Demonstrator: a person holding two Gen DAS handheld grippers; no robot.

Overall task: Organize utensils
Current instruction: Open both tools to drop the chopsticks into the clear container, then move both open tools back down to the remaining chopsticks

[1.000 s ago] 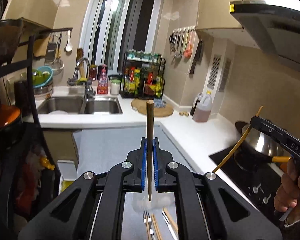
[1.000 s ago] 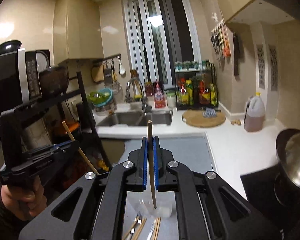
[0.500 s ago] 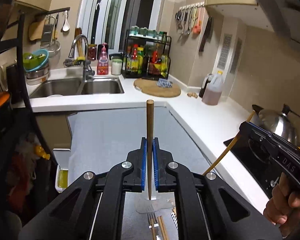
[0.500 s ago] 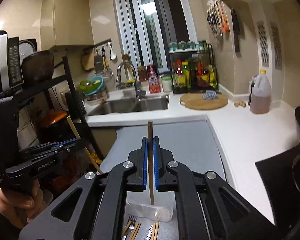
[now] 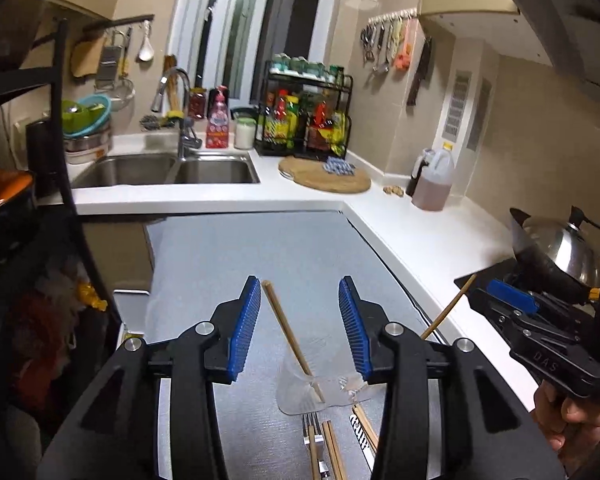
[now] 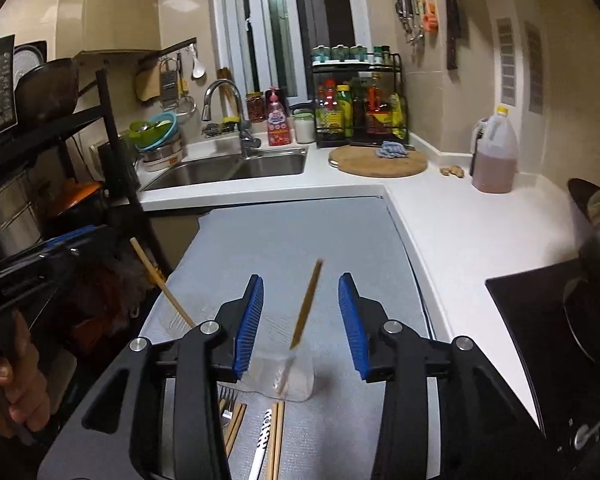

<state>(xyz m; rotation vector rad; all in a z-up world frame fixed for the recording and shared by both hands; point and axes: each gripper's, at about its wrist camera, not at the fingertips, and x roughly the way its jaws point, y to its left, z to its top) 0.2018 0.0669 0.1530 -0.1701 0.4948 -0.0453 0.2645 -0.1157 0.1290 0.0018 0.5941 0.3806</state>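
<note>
The only readable writing is "DAS" on the right gripper's (image 5: pixel 516 300) black body, seen from the left wrist view. Both it and the left gripper (image 5: pixel 298 328) stand wide open, holding nothing, over a grey mat (image 5: pixel 260 248) beside a white L-shaped counter (image 5: pixel 432 240) with a double sink (image 5: pixel 168 170). Two chopsticks show, one (image 5: pixel 290 338) tilted into the clear glass (image 5: pixel 300 394) and one (image 6: pixel 306 304) blurred above it, with a fork (image 5: pixel 315 440) and more chopsticks lying just beside.
</note>
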